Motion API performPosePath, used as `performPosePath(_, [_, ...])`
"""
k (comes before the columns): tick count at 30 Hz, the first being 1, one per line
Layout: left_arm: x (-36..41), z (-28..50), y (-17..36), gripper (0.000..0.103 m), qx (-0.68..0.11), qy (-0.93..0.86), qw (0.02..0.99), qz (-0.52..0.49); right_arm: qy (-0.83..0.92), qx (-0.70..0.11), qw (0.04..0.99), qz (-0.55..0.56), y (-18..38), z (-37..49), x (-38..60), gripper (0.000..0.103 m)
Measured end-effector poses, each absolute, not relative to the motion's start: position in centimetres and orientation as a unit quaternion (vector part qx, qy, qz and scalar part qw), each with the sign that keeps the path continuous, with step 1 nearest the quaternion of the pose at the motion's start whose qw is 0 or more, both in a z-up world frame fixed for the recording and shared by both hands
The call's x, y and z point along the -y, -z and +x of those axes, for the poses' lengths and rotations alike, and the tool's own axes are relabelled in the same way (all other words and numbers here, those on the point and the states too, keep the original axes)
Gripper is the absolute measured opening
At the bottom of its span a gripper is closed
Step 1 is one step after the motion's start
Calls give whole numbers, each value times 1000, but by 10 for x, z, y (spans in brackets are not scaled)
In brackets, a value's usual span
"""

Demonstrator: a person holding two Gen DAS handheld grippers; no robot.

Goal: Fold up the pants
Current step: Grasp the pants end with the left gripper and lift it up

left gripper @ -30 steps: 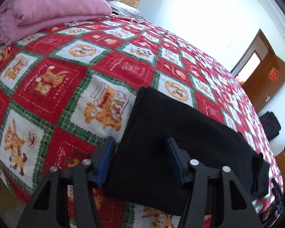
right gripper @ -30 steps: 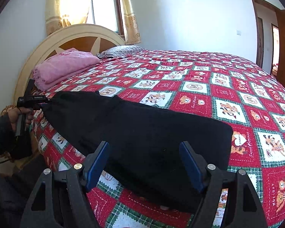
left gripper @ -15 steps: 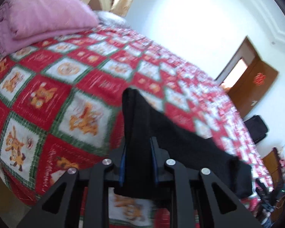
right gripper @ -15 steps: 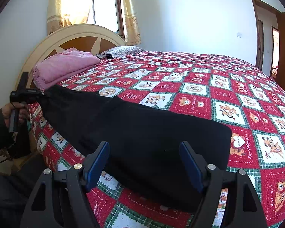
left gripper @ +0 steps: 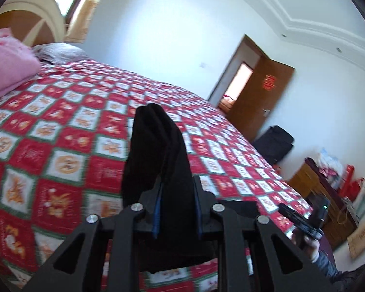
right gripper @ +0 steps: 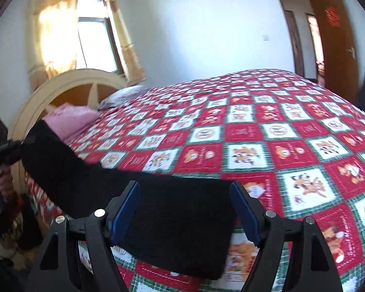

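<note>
A: Where are the pants (right gripper: 172, 223)?

B: Across the near edge of the bed (right gripper: 292, 131), on the red, green and white quilt. They're black. One end is raised off the quilt, the other lies flat.

A: What has the raised end?

B: The left claw (left gripper: 177, 209). Its jaws have just been closing, and the pads now pinch a bunched fold of the cloth, which stands up beyond the tips. In the right wrist view that claw shows at the far left, in a hand (right gripper: 2, 182), with the cloth stretched from it.

A: And the right claw (right gripper: 185, 214)?

B: Jaws wide apart, gripping nothing. It hovers over the flat end, the blue pads (right gripper: 125, 211) astride the cloth, not pressing it.

A: Anything else on the bed?

B: A pink blanket (right gripper: 71, 119) by the headboard (right gripper: 68, 85).
</note>
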State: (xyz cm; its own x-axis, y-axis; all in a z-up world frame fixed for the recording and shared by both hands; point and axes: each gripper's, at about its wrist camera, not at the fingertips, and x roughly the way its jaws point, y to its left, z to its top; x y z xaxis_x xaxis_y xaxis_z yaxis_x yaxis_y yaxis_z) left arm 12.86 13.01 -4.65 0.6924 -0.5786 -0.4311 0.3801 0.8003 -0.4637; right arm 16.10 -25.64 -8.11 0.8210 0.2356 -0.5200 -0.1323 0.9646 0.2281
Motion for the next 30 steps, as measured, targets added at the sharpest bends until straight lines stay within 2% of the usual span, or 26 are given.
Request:
performPosePath(6, [-69,129,30,22,-292,334,882,-157,-24,-287,949,127,90,165,290,77])
performPosePath(12, [4,139,31,22,-327,383,855,-125,-11,-289,948,132,99,165,298,77])
performPosePath(30, [153,142,101,22,-437,409,801,-25,25,-286,935,209,114,167,332,77])
